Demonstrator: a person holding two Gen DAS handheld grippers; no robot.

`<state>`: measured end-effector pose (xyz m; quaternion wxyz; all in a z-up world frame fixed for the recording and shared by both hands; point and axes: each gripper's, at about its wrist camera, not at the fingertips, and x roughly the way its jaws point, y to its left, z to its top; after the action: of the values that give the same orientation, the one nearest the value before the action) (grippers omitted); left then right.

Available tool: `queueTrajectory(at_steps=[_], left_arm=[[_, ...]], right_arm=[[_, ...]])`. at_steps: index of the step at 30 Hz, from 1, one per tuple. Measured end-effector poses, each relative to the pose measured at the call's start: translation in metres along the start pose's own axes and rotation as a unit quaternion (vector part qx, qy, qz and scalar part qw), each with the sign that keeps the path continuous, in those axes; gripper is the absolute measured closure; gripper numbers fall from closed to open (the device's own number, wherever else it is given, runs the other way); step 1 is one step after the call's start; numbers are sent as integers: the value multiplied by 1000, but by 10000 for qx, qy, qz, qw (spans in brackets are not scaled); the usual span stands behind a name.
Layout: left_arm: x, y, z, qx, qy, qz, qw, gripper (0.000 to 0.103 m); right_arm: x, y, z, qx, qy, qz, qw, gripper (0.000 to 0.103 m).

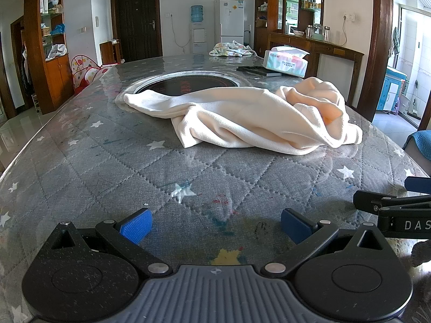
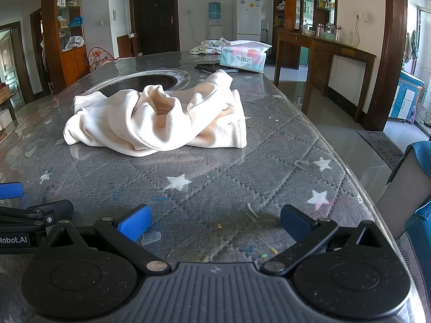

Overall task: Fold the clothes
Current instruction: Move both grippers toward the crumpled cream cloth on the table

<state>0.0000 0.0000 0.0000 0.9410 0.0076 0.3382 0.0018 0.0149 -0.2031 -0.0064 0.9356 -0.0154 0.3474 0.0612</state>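
Hovering over the near edge of the desk (image 1: pixel 89 161), left hand-held gripper (image 1: pixel 215 226) and right hand-held gripper (image 2: pixel 214 224) both spread wide and empty, ready for a first grab. Lying crumpled mid-desk, well ahead, partly over the round inset: cream garment (image 1: pixel 242 118), unfolded, probably needing flattening first.

The cream garment (image 1: pixel 250 115) covers the near rim of the round inset (image 1: pixel 186 82) in the table, and its own folds hide its shape; in the left wrist view the right gripper (image 1: pixel 396 210) is cut off by the right edge; the tissue pack (image 2: pixel 242 56) bears print too small to read; a dark flat thing (image 2: pixel 212 67) lies partly behind it, unidentifiable.
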Motion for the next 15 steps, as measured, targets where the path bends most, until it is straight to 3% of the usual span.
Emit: queueTrajectory(at_steps=[15], left_arm=[[-1, 1, 3, -40, 108, -6, 9999, 0]], right_arm=[[-2, 0, 2, 25, 7, -19, 10000, 0]])
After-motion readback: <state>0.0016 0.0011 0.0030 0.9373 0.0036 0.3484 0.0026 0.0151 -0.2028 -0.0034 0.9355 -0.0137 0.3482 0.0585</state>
